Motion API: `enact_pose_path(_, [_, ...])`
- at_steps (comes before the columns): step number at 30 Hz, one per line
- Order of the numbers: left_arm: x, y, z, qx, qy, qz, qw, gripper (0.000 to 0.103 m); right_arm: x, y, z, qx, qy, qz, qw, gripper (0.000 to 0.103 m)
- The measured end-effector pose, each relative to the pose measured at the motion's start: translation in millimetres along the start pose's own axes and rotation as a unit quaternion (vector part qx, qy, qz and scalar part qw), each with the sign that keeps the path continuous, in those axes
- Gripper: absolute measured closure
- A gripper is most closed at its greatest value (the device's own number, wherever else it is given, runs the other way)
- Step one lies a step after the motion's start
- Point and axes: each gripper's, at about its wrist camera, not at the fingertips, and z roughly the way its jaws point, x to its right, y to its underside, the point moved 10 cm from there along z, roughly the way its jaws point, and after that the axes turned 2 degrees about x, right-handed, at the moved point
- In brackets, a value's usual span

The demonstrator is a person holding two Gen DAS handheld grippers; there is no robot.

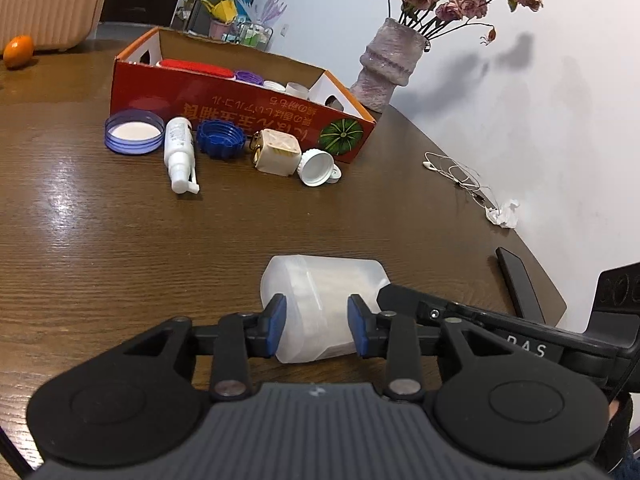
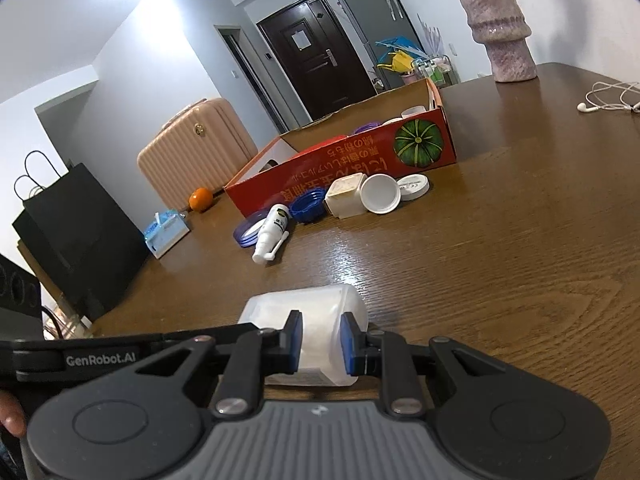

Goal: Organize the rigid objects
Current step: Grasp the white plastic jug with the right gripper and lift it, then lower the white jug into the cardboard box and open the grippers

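A translucent white plastic container (image 1: 320, 292) lies on its side on the brown wooden table. My left gripper (image 1: 317, 326) is shut on one end of it. My right gripper (image 2: 320, 342) is shut on the other end of the container (image 2: 308, 312), and its black finger reaches in from the right in the left wrist view. Further back stands a red cardboard box (image 1: 240, 108) holding lids and jars. In front of the box lie a purple lid (image 1: 134, 132), a white spray bottle (image 1: 180, 152), a blue cap (image 1: 221, 139), a cream cube (image 1: 276, 152) and a white cap (image 1: 318, 167).
A grey vase with dried roses (image 1: 386, 66) stands behind the box. White earphones (image 1: 452, 170) and crumpled paper (image 1: 504, 213) lie near the right table edge, with a black phone (image 1: 520, 288). An orange (image 1: 18, 52) sits far left. A pink suitcase (image 2: 196, 148) stands beyond the table.
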Motion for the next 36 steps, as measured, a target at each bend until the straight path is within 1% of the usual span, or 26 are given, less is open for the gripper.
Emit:
enact_pose_path(4, [-1, -4, 7, -0.001, 0.003, 0.001, 1.0000, 0.065, 3, -1, 5, -0.005, -0.012, 0.015, 1.000, 0.078])
enact_pose_path(6, [-3, -8, 8, 0.003, 0.000, -0.009, 1.0000, 0.072, 4, -3, 8, -0.009, -0.017, 0.017, 1.000, 0.078])
enact_pose_path(9, [-1, -28, 4, 0.025, 0.007, -0.009, 0.9996, 0.075, 4, -10, 11, -0.010, -0.014, 0.010, 1.000, 0.080])
enact_pose_path(12, [7, -66, 3, 0.061, 0.008, 0.021, 0.9979, 0.075, 0, -34, 12, 0.008, -0.024, 0.006, 1.000, 0.080])
enact_pose_path(15, [11, -116, 13, 0.095, 0.006, 0.038, 0.9947, 0.074, -5, -78, 23, 0.036, -0.022, -0.020, 0.999, 0.080])
enact_pose_path(18, [6, -174, 41, 0.114, -0.001, 0.036, 0.9928, 0.074, -9, -129, 42, 0.063, -0.009, -0.057, 0.996, 0.080])
enact_pose_path(20, [0, -207, 63, 0.122, -0.004, 0.031, 0.9920, 0.074, -7, -162, 63, 0.064, -0.003, -0.072, 0.995, 0.080])
enact_pose_path(22, [-9, -233, 92, 0.117, 0.002, 0.016, 0.9930, 0.074, 0, -188, 88, 0.057, 0.004, -0.081, 0.995, 0.080])
enact_pose_path(24, [-22, -248, 127, 0.094, 0.007, -0.010, 0.9955, 0.074, 17, -210, 118, 0.043, 0.016, -0.070, 0.996, 0.080])
enact_pose_path(26, [-32, -256, 164, 0.069, 0.009, -0.030, 0.9971, 0.074, 39, -226, 146, 0.030, 0.029, -0.053, 0.998, 0.080])
enact_pose_path(29, [-40, -256, 204, 0.038, 0.009, -0.040, 0.9984, 0.075, 78, -239, 186, 0.017, 0.047, -0.008, 0.999, 0.080])
enact_pose_path(31, [-41, -251, 221, 0.027, 0.004, -0.028, 0.9992, 0.074, 95, -242, 201, 0.017, 0.067, -0.004, 0.998, 0.079])
enact_pose_path(33, [-43, -240, 231, 0.022, -0.006, -0.023, 0.9995, 0.074, 102, -238, 211, 0.012, 0.095, -0.018, 0.995, 0.079])
enact_pose_path(34, [-43, -236, 234, 0.019, -0.006, -0.022, 0.9996, 0.076, 98, -235, 211, 0.019, 0.108, -0.047, 0.993, 0.083])
enact_pose_path(35, [-42, -233, 235, 0.011, -0.010, -0.010, 0.9998, 0.075, 97, -233, 210, 0.021, 0.130, -0.060, 0.989, 0.083])
enact_pose_path(36, [-41, -234, 231, 0.014, -0.014, 0.001, 0.9998, 0.074, 97, -232, 209, 0.027, 0.149, -0.074, 0.986, 0.083])
